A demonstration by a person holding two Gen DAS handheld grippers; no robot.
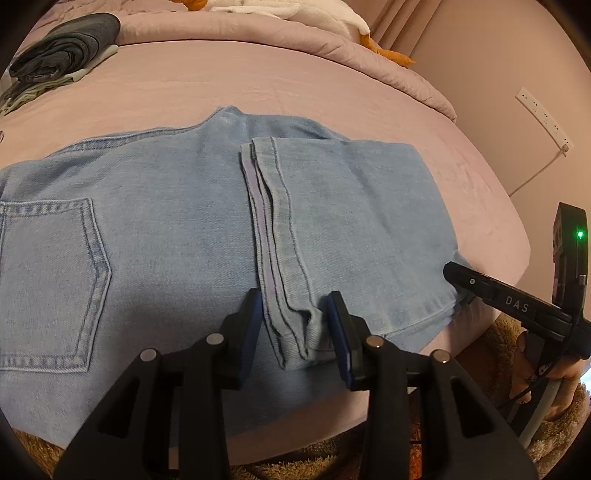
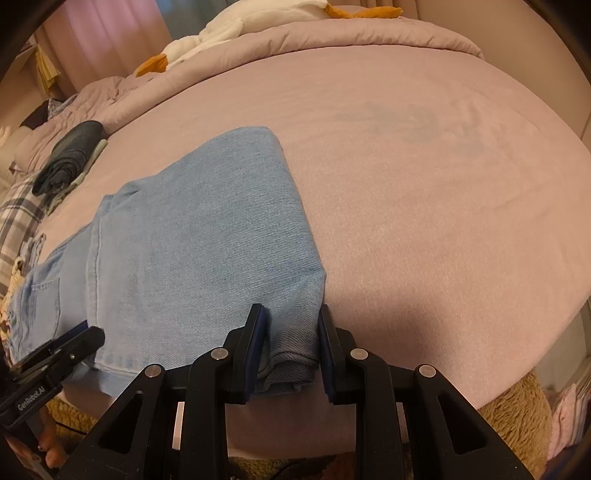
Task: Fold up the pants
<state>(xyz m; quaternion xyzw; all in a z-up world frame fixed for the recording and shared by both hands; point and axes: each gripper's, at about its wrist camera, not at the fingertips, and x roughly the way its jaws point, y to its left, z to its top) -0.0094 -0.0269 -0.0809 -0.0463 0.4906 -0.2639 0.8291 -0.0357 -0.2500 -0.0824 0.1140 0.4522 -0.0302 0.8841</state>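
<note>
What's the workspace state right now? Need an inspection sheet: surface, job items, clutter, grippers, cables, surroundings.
Surface: bed under a pinkish-lilac sheet, mostly smooth.
Job's things: light blue jeans lying flat, legs folded back over the seat, hems on top.
Clutter: dark folded clothes at far left; white and orange plush toy by the rolled duvet.
Grippers: left gripper astride the hem edge, right gripper astride the fold corner; grip on the denim unclear.
Cables: cord hanging from the wall power strip.
Surroundings: brown shaggy rug below the bed.
</note>
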